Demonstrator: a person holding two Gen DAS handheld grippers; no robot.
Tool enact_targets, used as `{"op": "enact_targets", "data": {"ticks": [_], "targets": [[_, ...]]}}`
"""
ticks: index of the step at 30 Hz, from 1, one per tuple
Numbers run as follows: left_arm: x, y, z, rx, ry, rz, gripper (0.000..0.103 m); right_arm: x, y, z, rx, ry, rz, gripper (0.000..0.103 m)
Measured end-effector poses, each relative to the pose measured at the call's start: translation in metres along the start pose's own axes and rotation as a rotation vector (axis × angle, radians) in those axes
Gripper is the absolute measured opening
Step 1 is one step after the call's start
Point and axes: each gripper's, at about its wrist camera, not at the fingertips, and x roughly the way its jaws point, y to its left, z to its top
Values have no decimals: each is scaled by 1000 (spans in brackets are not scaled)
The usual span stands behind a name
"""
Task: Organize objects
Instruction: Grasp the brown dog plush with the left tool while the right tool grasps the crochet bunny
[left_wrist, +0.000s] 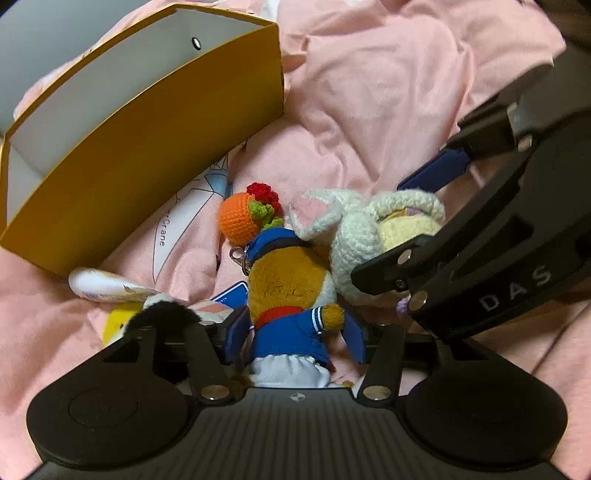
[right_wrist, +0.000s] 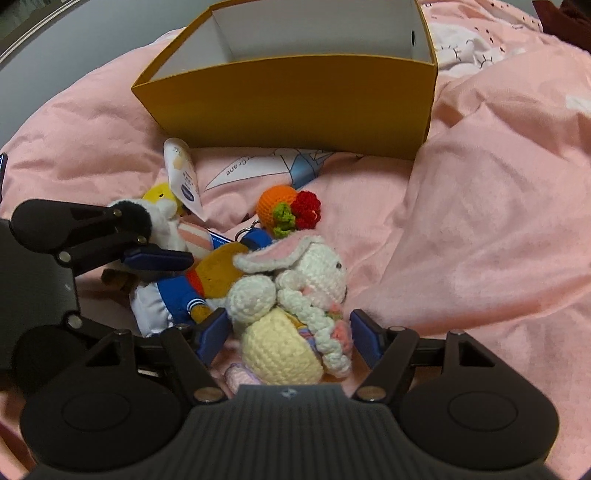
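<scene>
Looking down through both wrist cameras, I saw a big pink blanket (right_wrist: 498, 229) spread under everything, soft and full of folds. On it stood a yellow cardboard box (right_wrist: 295, 107) with white inner walls, open at the top, and I could see nothing inside the part that showed. The toys lay in a heap on the blanket in front of the box, close to it but not touching it.

My left gripper (left_wrist: 295, 338) pointed down at a plush toy in a blue sailor suit (left_wrist: 291, 295). Its jaws were spread, one blue pad on each side of the toy's body. I could not tell if the pads touched it.

My right gripper (right_wrist: 291, 336) pointed down at a white crochet bunny (right_wrist: 306, 280) with pink ears and a pale yellow dress. Its jaws were spread wide too, with the bunny between them and a small gap at each pad.

The bunny lay right against the sailor toy. Just behind them sat an orange crochet ball (right_wrist: 279, 201) with green leaves and a red flower, touching the sailor toy's cap. To the left lay a black and white plush (right_wrist: 155, 218), a small yellow toy (right_wrist: 159, 192) behind it, and a white tube (right_wrist: 183, 170) pointing toward the box.
</scene>
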Motion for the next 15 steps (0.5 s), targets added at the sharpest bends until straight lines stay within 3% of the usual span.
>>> {"op": "enact_targets", "data": {"ticks": [4,12,15], "targets": [[7,-11,4,59,4,53,66,1,-1,1,-1,11,3,73],[11,-18,13,79,3,65,66,9,-3,1,0,55,7,75],[11,-18,13,82,1,62,64,14,-4,-2,7,74,-7,68]]}}
